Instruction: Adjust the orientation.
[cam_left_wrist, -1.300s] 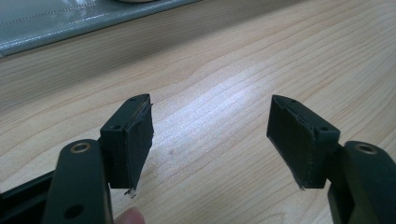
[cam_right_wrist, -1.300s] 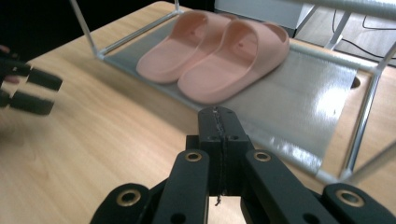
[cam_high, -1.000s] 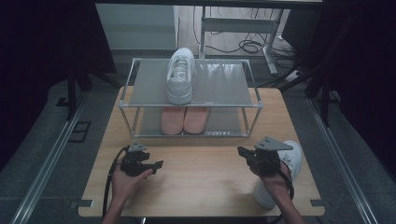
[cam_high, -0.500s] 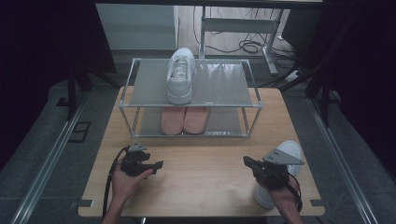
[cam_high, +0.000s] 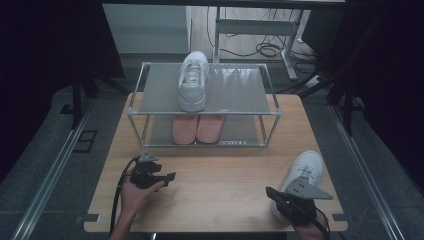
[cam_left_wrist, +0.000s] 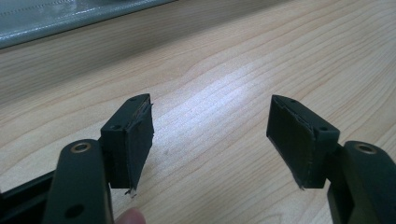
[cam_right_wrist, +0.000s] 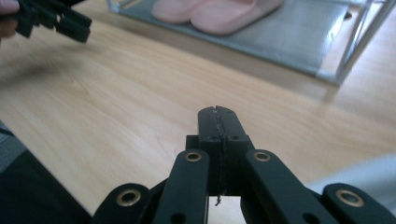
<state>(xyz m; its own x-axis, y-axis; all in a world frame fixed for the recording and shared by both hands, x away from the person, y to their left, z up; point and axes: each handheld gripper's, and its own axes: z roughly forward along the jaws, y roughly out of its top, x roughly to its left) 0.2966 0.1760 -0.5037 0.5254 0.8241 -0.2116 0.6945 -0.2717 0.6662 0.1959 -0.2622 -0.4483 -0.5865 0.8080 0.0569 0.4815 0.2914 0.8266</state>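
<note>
My right tongs (cam_high: 274, 192) sit low by the near edge of the table (cam_high: 220, 200), at its right corner; their jaws are pressed tight together with nothing between them; my right hand (cam_high: 305, 220) holds them pointing left across the wood. Just beside them, at the table's right edge, lies a white shoe (cam_high: 306, 172), toe pointing away from me; the grey plate on the tongs covers part of it. My left tongs (cam_high: 170, 176) are near the left side, jaws spread wide over bare wood, holding nothing; my left hand (cam_high: 134, 192) grips them from below, pointing right. Between my two hands the wood is open. Farther off stands a shelf rack (cam_high: 202, 113); pink slippers (cam_high: 197, 128) rest on its low shelf; another white shoe (cam_high: 194, 80) sits on top.
</note>
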